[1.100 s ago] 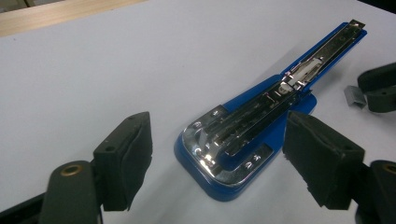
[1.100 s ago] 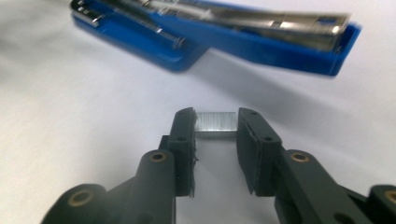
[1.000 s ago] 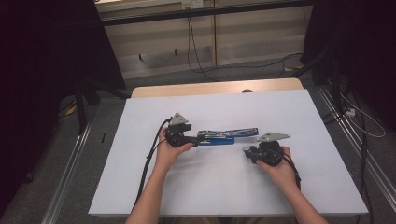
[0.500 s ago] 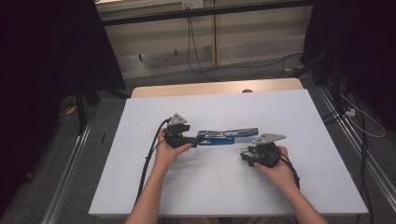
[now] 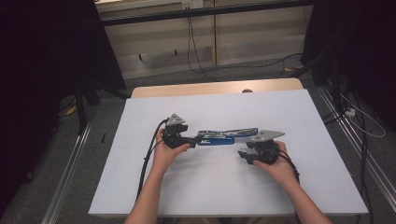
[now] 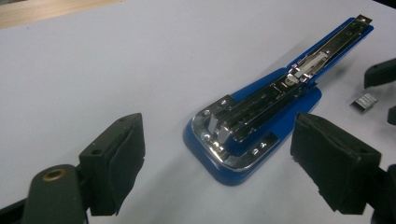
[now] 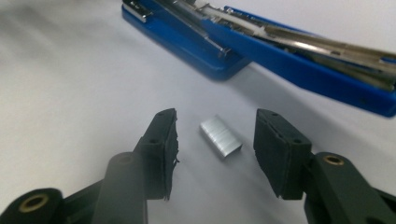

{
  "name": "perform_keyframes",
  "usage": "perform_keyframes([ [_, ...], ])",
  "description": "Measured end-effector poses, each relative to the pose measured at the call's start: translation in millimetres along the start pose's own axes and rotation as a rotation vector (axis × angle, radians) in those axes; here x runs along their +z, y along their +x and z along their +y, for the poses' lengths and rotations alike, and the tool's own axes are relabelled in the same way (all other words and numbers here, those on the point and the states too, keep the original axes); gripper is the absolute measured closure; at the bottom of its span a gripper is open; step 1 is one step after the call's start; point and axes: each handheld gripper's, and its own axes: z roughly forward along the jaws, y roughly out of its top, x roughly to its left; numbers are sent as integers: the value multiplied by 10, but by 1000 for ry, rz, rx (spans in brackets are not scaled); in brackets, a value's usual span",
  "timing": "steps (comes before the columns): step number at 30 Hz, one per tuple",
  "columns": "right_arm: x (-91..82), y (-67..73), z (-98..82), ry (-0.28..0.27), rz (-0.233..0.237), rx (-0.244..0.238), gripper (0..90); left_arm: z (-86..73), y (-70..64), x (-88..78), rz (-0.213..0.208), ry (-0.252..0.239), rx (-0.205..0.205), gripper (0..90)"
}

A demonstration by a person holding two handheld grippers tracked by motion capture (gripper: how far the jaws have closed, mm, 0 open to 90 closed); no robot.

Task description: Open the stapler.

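Right gripper view: staple strip [image 7: 221, 136] lies betw. just-opened jaws, untouched.

Blue plastic stapler [image 6: 261, 116], opened flat: shiny chrome metal inner rails. Small silver block of staples [image 7: 220, 136]: plain, fine ribbing. My black two-jaw grippers, left [image 6: 219, 161] and right [image 7: 215, 150]: brass-coloured rivets. White table sheet [image 5: 224, 191]: unpatterned.

My table [image 5: 140, 177] is covered by a plain white sheet, with a strip of bare wood showing at its far edge. A blue stapler [image 6: 261, 116] lies on it, opened out flat, just ahead of my left tool. A small block of staples [image 7: 220, 137] lies on the sheet between my right tool's jaws.
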Motion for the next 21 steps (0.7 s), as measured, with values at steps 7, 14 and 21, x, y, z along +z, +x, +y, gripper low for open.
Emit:
perform_keyframes([
  [7,38,54,1,51,50,-33,611,-4,13,-54,7,-4,5,179],
  [14,-4,42,-25,56,61,-26,725,-6,-2,-78,7,3,11,177],
  [21,-2,-5,-35,48,70,-7,783,-19,10,-94,1,15,6,162],
])
